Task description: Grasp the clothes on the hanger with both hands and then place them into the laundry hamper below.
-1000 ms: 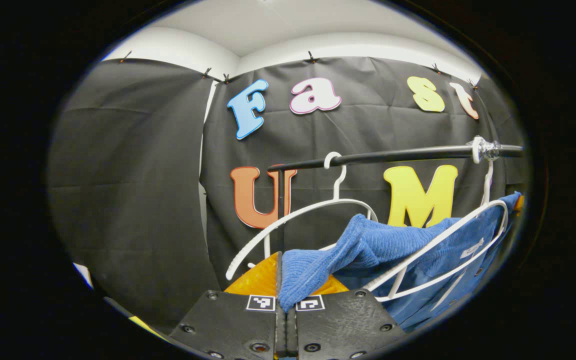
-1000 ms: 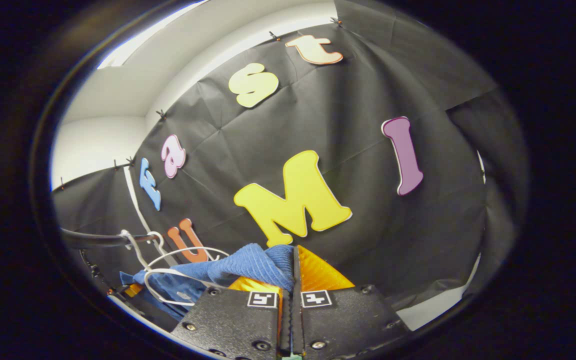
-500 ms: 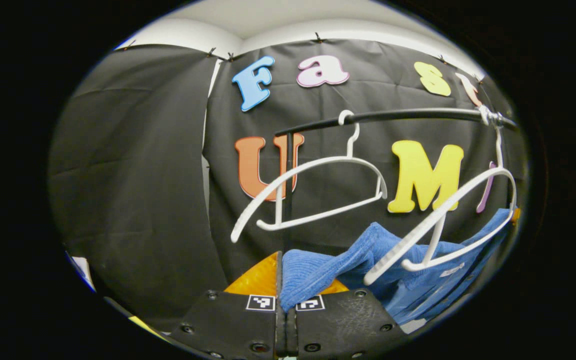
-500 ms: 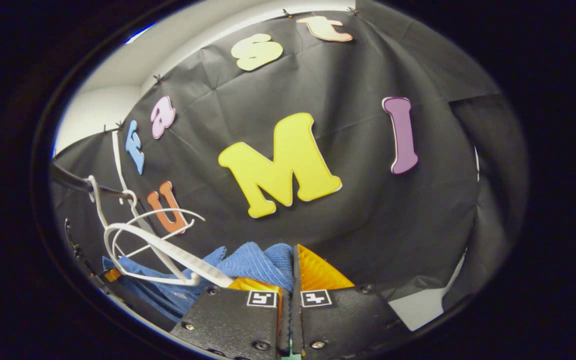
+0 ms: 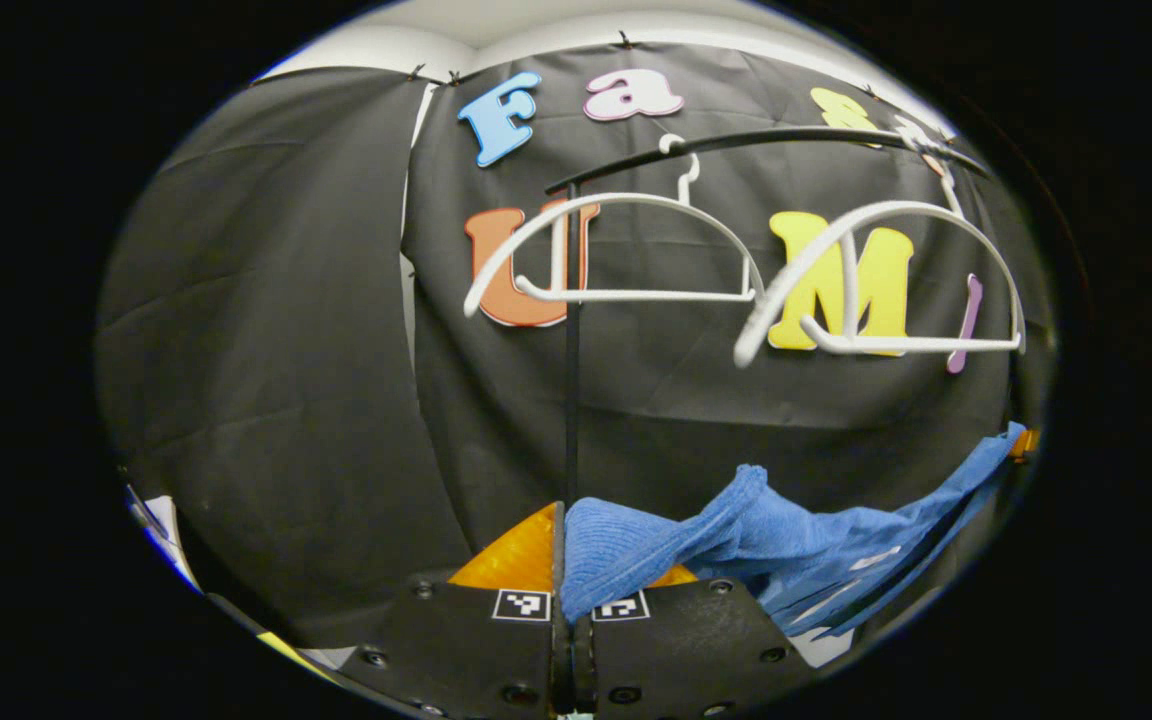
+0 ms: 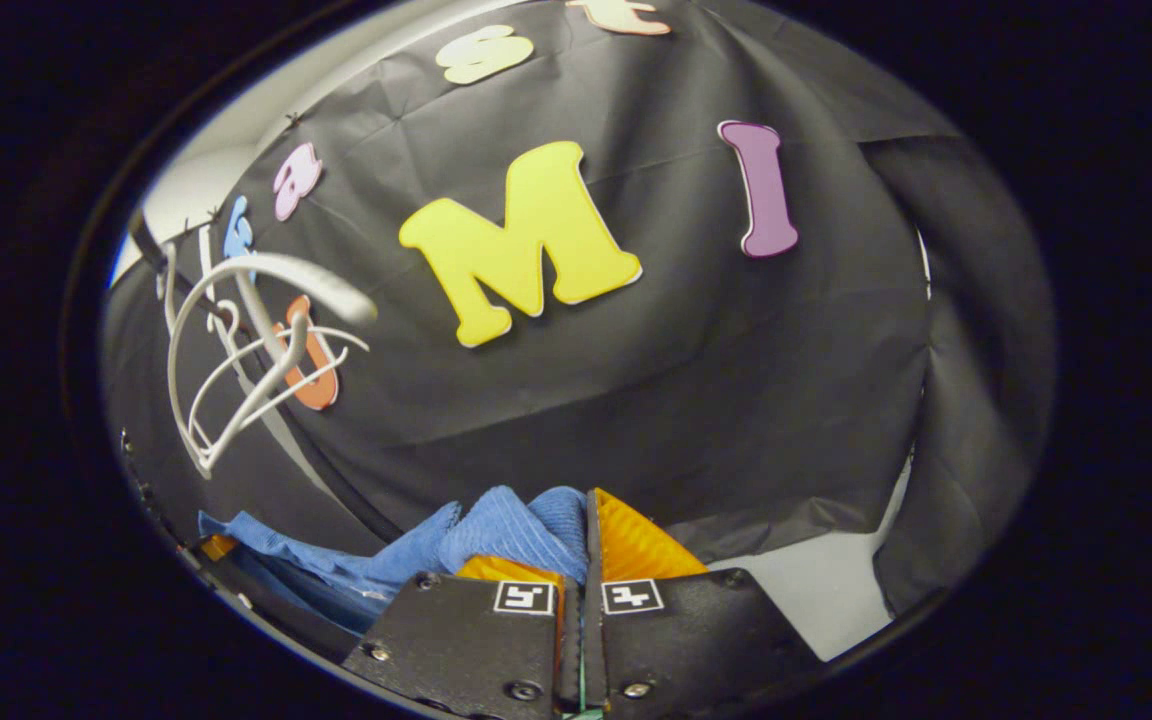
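A blue knitted garment (image 5: 786, 545) stretches from my left gripper (image 5: 564, 560) off to the right, well below the hangers. My left gripper is shut on one end of it, the cloth pinched between the orange fingers (image 5: 516, 555). In the right gripper view the same blue garment (image 6: 406, 550) runs left from my right gripper (image 6: 586, 540), which is shut on its other end. Two bare white hangers (image 5: 636, 250) (image 5: 886, 290) hang from the black rail (image 5: 786, 140). In the right gripper view the white hangers (image 6: 246, 350) hang at far left.
A thin black upright post (image 5: 571, 380) of the rack stands straight ahead of my left gripper. A patch of pale floor (image 6: 826, 590) shows below the cloth wall at the lower right of the right gripper view.
Both grippers have come down with the blue garment. It has slid off the right hanger, which now swings bare above. Rail and hangers have risen in both views.
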`<act>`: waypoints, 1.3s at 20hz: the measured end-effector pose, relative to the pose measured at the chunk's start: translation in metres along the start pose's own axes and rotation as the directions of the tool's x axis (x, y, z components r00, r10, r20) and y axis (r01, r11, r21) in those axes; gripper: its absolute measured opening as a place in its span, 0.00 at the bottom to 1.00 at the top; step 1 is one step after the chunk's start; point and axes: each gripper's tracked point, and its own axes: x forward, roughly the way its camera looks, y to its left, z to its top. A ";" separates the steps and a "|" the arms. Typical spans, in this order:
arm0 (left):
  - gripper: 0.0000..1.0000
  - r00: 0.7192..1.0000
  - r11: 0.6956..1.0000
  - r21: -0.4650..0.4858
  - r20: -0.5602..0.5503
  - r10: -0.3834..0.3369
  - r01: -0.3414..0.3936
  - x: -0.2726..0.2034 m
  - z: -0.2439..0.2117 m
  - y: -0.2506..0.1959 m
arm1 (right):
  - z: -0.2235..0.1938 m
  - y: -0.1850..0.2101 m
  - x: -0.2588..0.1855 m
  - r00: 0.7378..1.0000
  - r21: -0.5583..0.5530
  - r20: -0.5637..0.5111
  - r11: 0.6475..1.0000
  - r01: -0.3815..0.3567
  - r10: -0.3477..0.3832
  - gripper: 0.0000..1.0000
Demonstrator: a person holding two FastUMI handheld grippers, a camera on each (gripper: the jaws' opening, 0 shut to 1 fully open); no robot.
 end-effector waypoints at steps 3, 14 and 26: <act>0.05 0.999 0.999 0.032 -0.027 -0.023 0.024 -0.012 -0.026 -0.013 | -0.028 -0.002 -0.006 0.999 -0.017 -0.033 1.000 0.012 -0.012 0.05; 0.05 0.988 0.986 0.064 0.011 -0.155 0.154 -0.073 -0.023 -0.068 | -0.063 0.068 -0.071 0.995 -0.107 -0.032 0.989 -0.101 0.098 0.05; 0.05 0.948 0.950 0.011 0.061 -0.312 0.312 -0.122 0.005 -0.132 | -0.078 0.165 -0.113 0.969 -0.132 -0.025 0.960 -0.245 0.244 0.05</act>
